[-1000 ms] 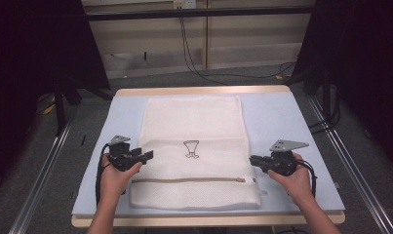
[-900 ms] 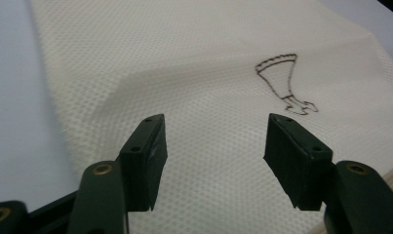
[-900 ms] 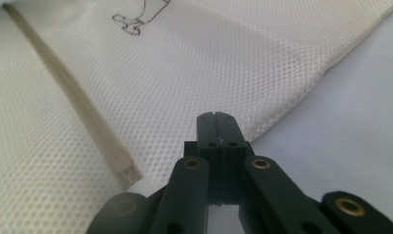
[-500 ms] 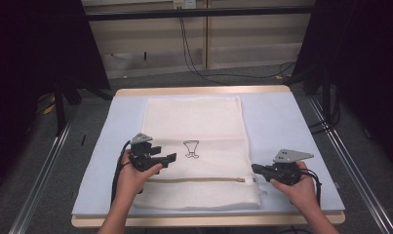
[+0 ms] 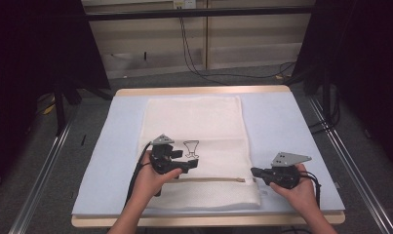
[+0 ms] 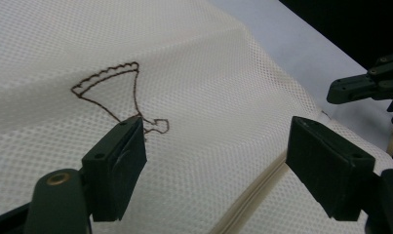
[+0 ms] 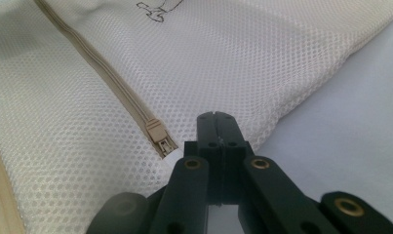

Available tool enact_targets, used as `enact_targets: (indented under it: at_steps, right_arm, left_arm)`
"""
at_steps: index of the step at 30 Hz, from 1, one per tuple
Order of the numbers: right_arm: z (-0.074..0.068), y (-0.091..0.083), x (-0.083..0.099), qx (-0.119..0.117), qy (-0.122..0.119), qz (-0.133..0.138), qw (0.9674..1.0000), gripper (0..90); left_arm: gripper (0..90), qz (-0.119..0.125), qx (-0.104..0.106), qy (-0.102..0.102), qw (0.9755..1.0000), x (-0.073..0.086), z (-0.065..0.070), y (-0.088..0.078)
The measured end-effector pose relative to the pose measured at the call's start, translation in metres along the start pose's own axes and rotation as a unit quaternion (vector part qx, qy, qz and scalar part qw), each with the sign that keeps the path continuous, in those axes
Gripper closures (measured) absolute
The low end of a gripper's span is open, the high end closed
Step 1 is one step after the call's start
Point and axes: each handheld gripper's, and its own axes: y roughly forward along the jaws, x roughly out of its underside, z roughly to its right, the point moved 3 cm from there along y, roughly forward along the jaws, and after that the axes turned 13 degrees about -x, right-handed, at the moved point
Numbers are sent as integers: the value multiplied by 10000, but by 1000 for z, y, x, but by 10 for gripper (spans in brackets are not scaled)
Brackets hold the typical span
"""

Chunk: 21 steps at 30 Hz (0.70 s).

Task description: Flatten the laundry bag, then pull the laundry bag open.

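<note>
A rectangular counter with a light wooden edge (image 5: 204, 90) carries a pale blue mat (image 5: 282, 122) and stands on a grey carpeted floor (image 5: 223, 77). Behind it runs a beige panelled wall (image 5: 243, 34), crossed by a black horizontal bar (image 5: 199, 13), with black cables (image 5: 194, 53) hanging down. Black curtains (image 5: 28, 58) darken both sides, and metal floor rails (image 5: 43, 175) flank the counter.

I work in a lab-style recording bay. My table (image 5: 311, 141), light blue on top with a wooden edge, stands between dark curtains (image 5: 33, 53); loose cables (image 5: 194, 53) trail across grey carpet (image 5: 262, 73), and metal rails (image 5: 43, 175) flank both sides.
</note>
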Motion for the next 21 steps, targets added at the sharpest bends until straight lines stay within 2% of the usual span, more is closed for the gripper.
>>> enact_targets:
  at_steps: [1, 5, 6, 7, 10, 13, 14, 17, 19, 21]
  right_arm:
    - [0, 1, 0, 25, 15, -2, 10000, 900]
    - [0, 4, 0, -33, 27, -63, 10000, 900]
    - [0, 5, -1, -39, 11, -54, 10000, 900]
    - [0, 6, -1, -55, -4, -68, 10000, 900]
    - [0, 6, -2, -48, -10, -87, 9999, 900]
    - [0, 7, -2, -47, -28, -80, 10000, 900]
    - [0, 7, -2, -30, -24, -87, 10000, 900]
    - [-1, 6, -3, -55, 0, -66, 10000, 900]
    - [-1, 6, -2, -71, -19, -55, 10000, 900]
    - [-1, 5, -2, -99, -35, -48, 9999, 900]
  left_arm:
    - [220, -52, 49, 70, 9999, 1, 2, 1]
    - [214, -45, 117, 43, 9999, 2, 11, 7]
    - [213, -44, 125, 90, 9999, 2, 12, 8]
    - [213, -40, 135, 29, 9999, 1, 15, 10]
    - [214, -87, 193, 113, 9997, 0, 20, 12]
    - [224, -122, 240, 46, 9996, -1, 25, 12]
    - [228, -130, 211, 17, 9997, -1, 28, 14]
    - [208, -168, 86, 237, 9995, -1, 32, 16]
    - [226, -169, 99, 253, 9995, -2, 34, 17]
    - [239, -153, 201, 179, 9995, -3, 38, 19]
